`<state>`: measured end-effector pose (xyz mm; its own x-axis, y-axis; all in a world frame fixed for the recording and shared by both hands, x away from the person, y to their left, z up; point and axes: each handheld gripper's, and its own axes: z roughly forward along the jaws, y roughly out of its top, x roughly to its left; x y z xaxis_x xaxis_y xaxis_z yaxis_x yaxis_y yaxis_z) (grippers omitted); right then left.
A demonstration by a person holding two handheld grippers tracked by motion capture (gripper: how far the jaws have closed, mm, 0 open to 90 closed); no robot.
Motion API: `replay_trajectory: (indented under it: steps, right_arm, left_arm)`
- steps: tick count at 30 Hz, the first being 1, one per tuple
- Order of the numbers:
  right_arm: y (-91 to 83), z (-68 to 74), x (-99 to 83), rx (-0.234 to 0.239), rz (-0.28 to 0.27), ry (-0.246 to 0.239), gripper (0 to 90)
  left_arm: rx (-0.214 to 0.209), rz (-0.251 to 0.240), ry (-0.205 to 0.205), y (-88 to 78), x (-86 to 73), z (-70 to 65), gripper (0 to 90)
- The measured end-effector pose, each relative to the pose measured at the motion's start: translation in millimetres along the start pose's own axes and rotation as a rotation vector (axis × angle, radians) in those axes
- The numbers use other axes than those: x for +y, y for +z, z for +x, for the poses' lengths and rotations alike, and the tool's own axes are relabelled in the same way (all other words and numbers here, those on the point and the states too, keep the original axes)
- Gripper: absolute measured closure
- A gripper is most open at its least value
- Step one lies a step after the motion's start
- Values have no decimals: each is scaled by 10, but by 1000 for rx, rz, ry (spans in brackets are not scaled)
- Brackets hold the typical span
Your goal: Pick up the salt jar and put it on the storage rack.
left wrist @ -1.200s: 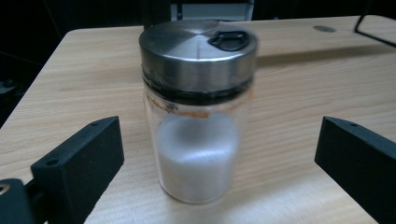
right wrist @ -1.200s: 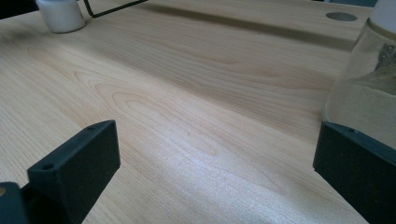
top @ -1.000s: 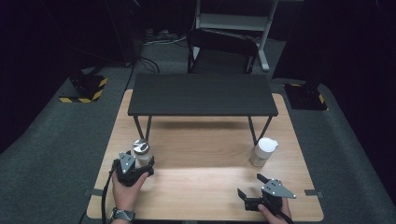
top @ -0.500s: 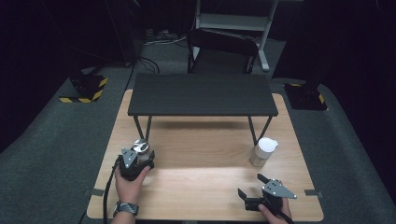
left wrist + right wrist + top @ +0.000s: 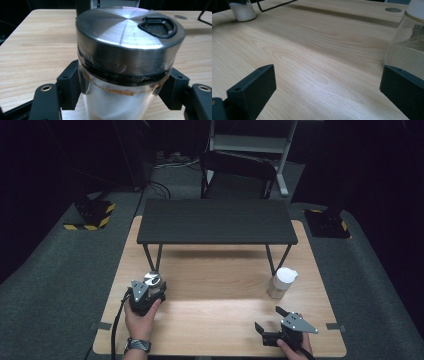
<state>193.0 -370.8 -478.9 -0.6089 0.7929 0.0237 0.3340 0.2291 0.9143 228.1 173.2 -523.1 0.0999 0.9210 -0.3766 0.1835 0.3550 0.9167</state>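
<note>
Metal-lidded jar (image 5: 125, 62) is stood upright near the left front of the wooden table (image 5: 220, 320), ahead of the black shelf's (image 5: 216, 221) left legs. It is clamped between the jaws of the left gripper (image 5: 148, 292), which have just been closing around its glass body below the lid. The left hand (image 5: 141, 320) is stretched forward behind it. The right gripper (image 5: 272, 320) is held wide and empty at the right front, near the white-lidded jar (image 5: 282, 282).

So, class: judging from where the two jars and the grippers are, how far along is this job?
Done: the left gripper has just closed its jaws on the metal-lidded jar. In hand: that grip, jar standing on the table. Left: the white-lidded jar is untouched; the right gripper is open.
</note>
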Motion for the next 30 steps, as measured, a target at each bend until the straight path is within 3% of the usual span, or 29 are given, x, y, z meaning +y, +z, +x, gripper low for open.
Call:
replay_trajectory:
  steps: [15, 22, 23, 30]
  right_arm:
    - [-7, 7, -5, 1, -1, -10, 5]
    - [-15, -1, -9, 4, -2, -10, 5]
    - [-15, -1, -9, 4, -2, -11, 4]
    - [-26, -18, -16, 4, -4, -9, 5]
  left_arm:
    - [-91, -31, 31, -128, 95, -238, 308]
    - [-134, -34, 23, -147, 176, -387, 308]
    - [-142, 193, 359, -259, 619, -227, 308]
    - [-169, 173, 369, -271, 705, -378, 309]
